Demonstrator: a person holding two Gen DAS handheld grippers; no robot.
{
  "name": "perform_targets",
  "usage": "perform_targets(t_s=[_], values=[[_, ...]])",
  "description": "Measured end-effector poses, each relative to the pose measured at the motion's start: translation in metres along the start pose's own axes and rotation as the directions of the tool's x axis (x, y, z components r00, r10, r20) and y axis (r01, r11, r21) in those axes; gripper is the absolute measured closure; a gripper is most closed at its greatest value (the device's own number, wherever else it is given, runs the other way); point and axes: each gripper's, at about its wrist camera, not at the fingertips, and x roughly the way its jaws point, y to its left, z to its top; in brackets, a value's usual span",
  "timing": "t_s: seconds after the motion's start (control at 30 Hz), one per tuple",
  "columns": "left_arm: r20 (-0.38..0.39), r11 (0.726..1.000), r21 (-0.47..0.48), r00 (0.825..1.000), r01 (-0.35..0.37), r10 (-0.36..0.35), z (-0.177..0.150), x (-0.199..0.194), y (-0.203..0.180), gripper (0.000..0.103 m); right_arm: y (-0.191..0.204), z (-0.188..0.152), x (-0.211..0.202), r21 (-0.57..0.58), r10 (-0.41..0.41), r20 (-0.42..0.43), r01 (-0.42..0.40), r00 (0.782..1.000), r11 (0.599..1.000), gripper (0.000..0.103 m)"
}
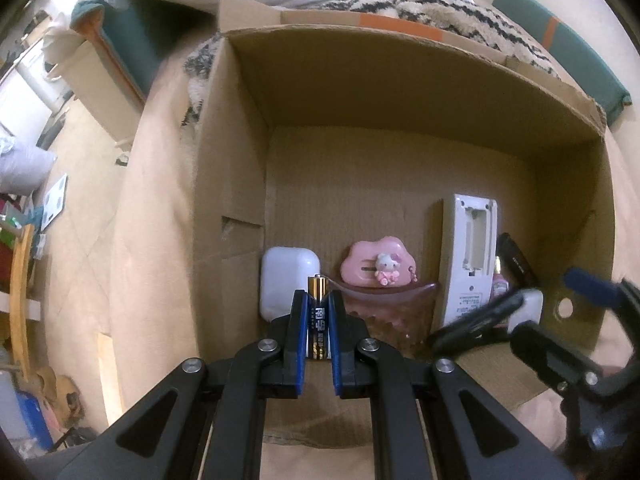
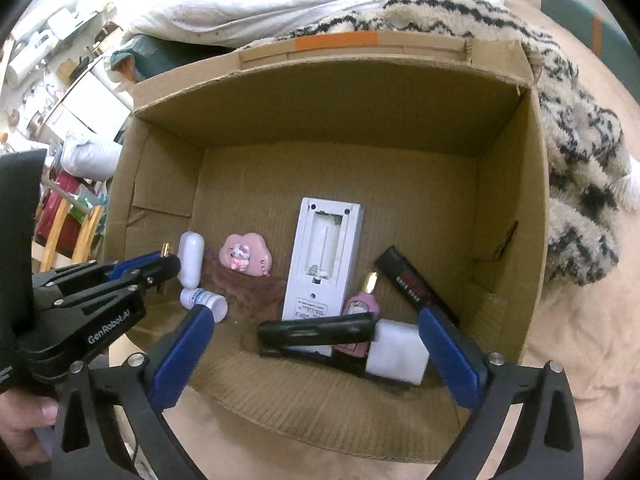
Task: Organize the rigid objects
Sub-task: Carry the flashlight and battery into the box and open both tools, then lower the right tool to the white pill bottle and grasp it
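The left gripper clamps 1 black-and-gold cylindrical battery with Korean lettering, held upright inside the brown cardboard box, just beside a white rounded plastic case. The right gripper, jaws spread wide and empty, brackets a white rectangular block. The left gripper body reads "GenRobot.AI".

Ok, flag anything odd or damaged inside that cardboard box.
The white remote lies face down with its battery compartment open, empty and coverless. A battery is clamped in the left gripper. The cardboard box has torn patches on its side walls.
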Motion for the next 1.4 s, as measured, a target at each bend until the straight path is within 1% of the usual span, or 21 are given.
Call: perform_targets(t_s=[0.07,0.13,0.17,0.2,0.23,0.27,0.3,0.37,0.4,0.47,0.53,0.63,0.77,0.87,1.0,1.07,1.13,1.2,1.3,1.33,1.4], values=[[0.007,1.000,0.013,1.000,-0.011,0.011,0.000,-0.001,-0.002,0.092,0.001,0.001,-0.006,-0.001,0.000,0.025,0.000,1.000,1.000,0.000],[0.012,1.000,0.019,1.000,-0.010,0.010,0.000,-0.003,-0.004,0.084,-0.001,0.002,-0.013,0.002,-0.016,0.059,0.016,0.998,1.000,0.000],[0.014,1.000,0.015,1.000,-0.007,0.007,0.000,-0.004,-0.004,0.072,-0.001,0.003,-0.016,0.005,-0.043,0.078,0.043,0.996,0.999,0.000],[0.020,1.000,0.006,1.000,-0.002,0.002,-0.001,-0.006,-0.003,0.055,-0.002,0.002,-0.019,0.007,-0.089,0.104,0.088,0.991,0.996,0.000],[0.028,1.000,-0.002,1.000,0.000,0.000,-0.001,-0.008,-0.002,0.046,-0.002,0.002,-0.024,0.005,-0.129,0.131,0.130,0.983,0.992,0.000],[0.041,1.000,-0.006,0.999,0.030,-0.030,-0.001,-0.012,-0.002,0.044,-0.001,0.002,-0.028,-0.004,-0.173,0.157,0.176,0.972,0.984,0.000],[0.045,0.999,-0.004,0.998,0.035,-0.035,-0.002,-0.014,-0.004,0.042,0.000,0.002,-0.032,-0.013,-0.213,0.179,0.218,0.961,0.976,0.000],[0.052,1.000,0.003,0.998,0.020,-0.020,-0.003,-0.020,-0.006,0.042,0.001,0.001,-0.038,-0.028,-0.268,0.206,0.279,0.941,0.960,0.000],[0.060,1.000,0.003,0.998,0.023,-0.023,-0.004,-0.025,-0.006,0.042,0.000,0.000,-0.039,-0.026,-0.277,0.205,0.288,0.939,0.957,0.000],[0.066,0.999,0.005,0.997,0.045,-0.046,-0.005,-0.034,-0.005,0.042,-0.005,0.000,-0.041,-0.002,-0.267,0.191,0.272,0.945,0.962,0.000],[0.080,0.998,0.008,0.995,0.057,-0.058,-0.008,-0.043,-0.002,0.041,-0.013,-0.003,-0.046,0.039,-0.242,0.181,0.239,0.953,0.970,0.000],[0.096,0.999,0.000,0.994,0.055,-0.054,-0.016,-0.051,0.006,0.041,-0.021,-0.007,-0.060,0.092,-0.198,0.202,0.183,0.959,0.979,0.000],[0.074,0.997,-0.033,0.994,0.077,-0.074,-0.028,-0.058,0.019,0.041,-0.028,-0.017,-0.079,0.154,-0.082,0.250,0.044,0.965,0.987,0.000],[0.086,0.996,-0.043,0.994,0.077,-0.073,-0.035,-0.067,0.025,0.041,-0.033,-0.031,-0.084,0.208,0.001,0.244,-0.053,0.970,0.977,0.000],[0.102,0.996,-0.063,0.993,0.061,-0.055,-0.044,-0.076,0.034,0.041,-0.035,-0.053,-0.083,0.265,0.066,0.199,-0.119,0.978,0.957,0.000],[0.100,0.995,-0.080,0.994,0.057,-0.049,-0.047,-0.078,0.038,0.041,-0.034,-0.064,-0.078,0.287,0.056,0.164,-0.102,0.985,0.953,0.000],[0.102,0.995,-0.093,0.995,0.030,-0.020,-0.051,-0.082,0.040,0.041,-0.033,-0.075,-0.070,0.302,0.034,0.114,-0.067,0.993,0.951,0.000],[0.105,0.996,-0.091,0.995,0.013,-0.003,-0.052,-0.085,0.039,0.041,-0.032,-0.083,-0.060,0.311,0.046,0.059,-0.062,0.997,0.948,0.000],[0.115,0.996,-0.092,0.993,0.006,0.004,-0.056,-0.089,0.042,0.041,-0.026,-0.091,-0.043,0.298,0.050,-0.019,-0.042,0.999,0.954,0.000],[0.115,0.995,-0.099,0.993,0.006,0.006,-0.058,-0.089,0.044,0.041,-0.026,-0.094,-0.036,0.313,0.064,-0.038,-0.049,0.997,0.949,0.000],[0.100,0.994,-0.113,0.995,0.010,0.002,-0.062,-0.087,0.047,0.041,-0.027,-0.099,-0.022,0.363,0.126,-0.073,-0.091,0.989,0.927,0.000]])
